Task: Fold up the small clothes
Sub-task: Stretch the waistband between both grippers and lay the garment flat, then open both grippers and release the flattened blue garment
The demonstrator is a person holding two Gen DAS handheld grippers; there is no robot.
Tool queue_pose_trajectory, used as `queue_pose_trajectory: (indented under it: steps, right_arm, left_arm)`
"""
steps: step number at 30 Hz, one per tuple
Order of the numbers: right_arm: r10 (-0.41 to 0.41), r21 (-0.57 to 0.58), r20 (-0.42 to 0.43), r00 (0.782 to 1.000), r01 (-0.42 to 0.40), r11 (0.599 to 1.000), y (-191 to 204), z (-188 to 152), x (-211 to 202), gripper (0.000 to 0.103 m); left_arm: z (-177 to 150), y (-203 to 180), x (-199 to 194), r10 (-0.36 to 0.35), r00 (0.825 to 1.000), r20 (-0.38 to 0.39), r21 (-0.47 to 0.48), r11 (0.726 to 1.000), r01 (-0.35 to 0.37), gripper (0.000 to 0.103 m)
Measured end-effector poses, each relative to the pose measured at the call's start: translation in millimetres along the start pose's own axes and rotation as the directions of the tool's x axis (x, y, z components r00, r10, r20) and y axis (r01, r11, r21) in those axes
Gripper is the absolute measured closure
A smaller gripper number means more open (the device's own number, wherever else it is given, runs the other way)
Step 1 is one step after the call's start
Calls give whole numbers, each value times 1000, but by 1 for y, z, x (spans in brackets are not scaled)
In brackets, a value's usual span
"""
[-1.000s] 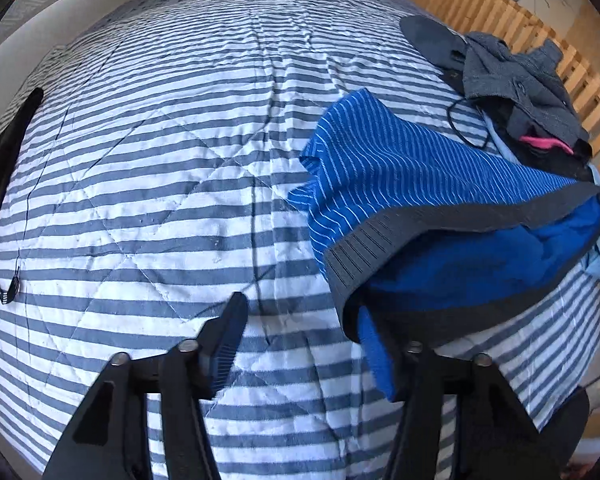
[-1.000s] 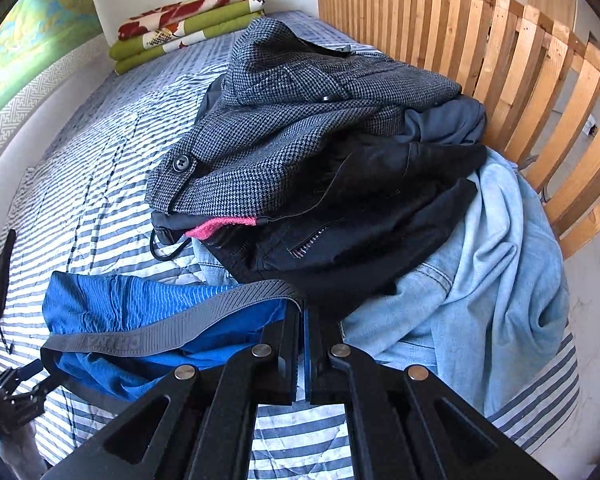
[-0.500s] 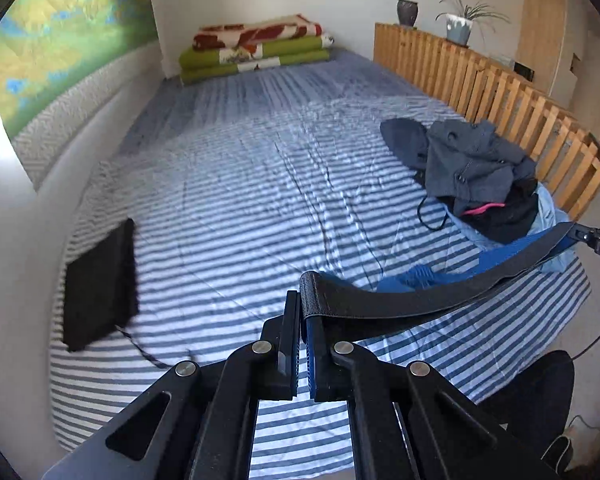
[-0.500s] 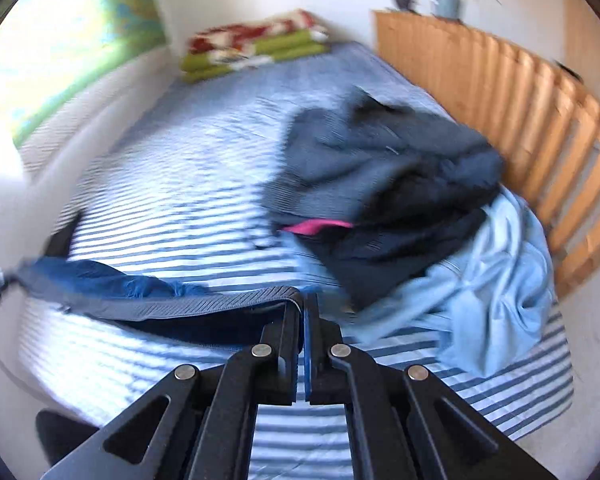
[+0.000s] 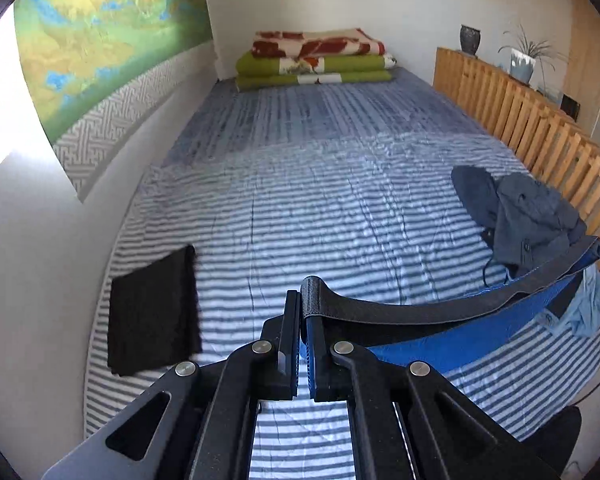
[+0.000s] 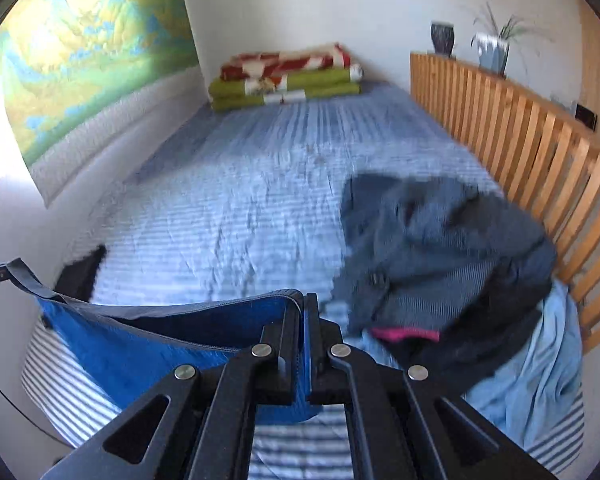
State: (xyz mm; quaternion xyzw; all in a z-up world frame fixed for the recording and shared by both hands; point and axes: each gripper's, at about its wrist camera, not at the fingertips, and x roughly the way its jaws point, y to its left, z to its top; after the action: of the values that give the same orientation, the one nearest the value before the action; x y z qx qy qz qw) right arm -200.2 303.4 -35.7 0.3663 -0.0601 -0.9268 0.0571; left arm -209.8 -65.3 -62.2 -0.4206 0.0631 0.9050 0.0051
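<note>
Blue knit underwear w/ dark elastic waistband hangs stretched above the striped quilted bedspread, left gripper and right gripper each clamped on a waistband end. Light, soft, floppy; the band's prob the firmest hold.

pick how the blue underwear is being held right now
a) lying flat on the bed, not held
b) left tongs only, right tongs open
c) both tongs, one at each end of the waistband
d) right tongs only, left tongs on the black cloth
c: the left tongs and the right tongs are each shut on one end of the dark waistband, so the blue underwear hangs stretched between them above the striped bed.
</note>
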Motion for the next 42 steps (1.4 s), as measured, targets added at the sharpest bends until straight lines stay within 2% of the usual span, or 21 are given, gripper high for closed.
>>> queue_pose_trajectory:
  steps: [3,7,9,12,13,14,15,18,23,27,31,33,34,35,36,38,40,42]
  right_arm:
    - [-25,-25,50,998,26,999,6,-5,-12,102]
    - [-43,27,-66,997,45,999,-6,-64,18,102]
    - [-58,79,-185,981,73,994,-18,-111,51,102]
    - [-114,75,-338,934,147,986,-30,-174,93,102]
    - [-115,78,-392,913,158,984,-35,-192,106,102]
    - [-116,85,-423,899,167,982,-40,-205,112,102]
    - [-133,74,-409,903,178,981,-41,-209,111,101]
    - [-146,29,-381,913,169,985,-38,-206,100,101]
    - [-182,-95,-330,926,159,983,-22,-200,86,98]
    - [-285,-268,-259,923,215,939,-11,-201,81,77]
    - [-324,-377,-184,928,238,895,5,-198,78,67]
    - [-318,-410,-152,936,233,882,12,-197,79,67]
    - [-302,-421,-136,943,221,880,16,-197,78,68]
    - [-292,-421,-132,947,213,882,17,-196,78,75]
    - [-284,-414,-141,948,204,887,18,-194,80,102]
    - [-266,-372,-162,950,191,908,11,-192,75,103]
    - [-292,-299,-155,944,236,924,-10,-190,68,103]
    - [-264,-226,-215,940,215,950,-32,-193,67,103]
  left_arm:
    - [-7,-4,-10,6,1000,19,74,997,-8,101]
    - [-63,-19,30,0,993,-114,137,990,15,101]
    - [-108,-34,77,1,970,-244,171,984,42,101]
    - [-172,-57,143,19,914,-405,215,974,75,101]
    - [-188,-63,157,15,899,-439,212,973,87,101]
    - [-200,-67,166,10,890,-455,211,973,97,101]
    - [-210,-71,172,13,885,-465,215,972,98,101]
    - [-224,-79,176,4,893,-450,193,977,93,100]
    - [-227,-82,166,-2,908,-419,185,979,88,97]
    - [-235,-86,167,19,910,-413,188,980,65,96]
    - [-236,-78,172,8,914,-406,146,988,57,95]
    - [-237,-80,170,14,918,-396,151,987,50,95]
    - [-237,-77,174,17,920,-393,157,987,48,95]
    - [-237,-77,173,21,921,-390,162,986,46,96]
    - [-237,-77,172,21,921,-389,161,986,46,96]
    - [-238,-74,170,23,922,-388,167,985,46,95]
    - [-241,-69,168,17,920,-392,168,984,53,92]
    - [-245,-65,163,-9,914,-407,159,984,81,92]
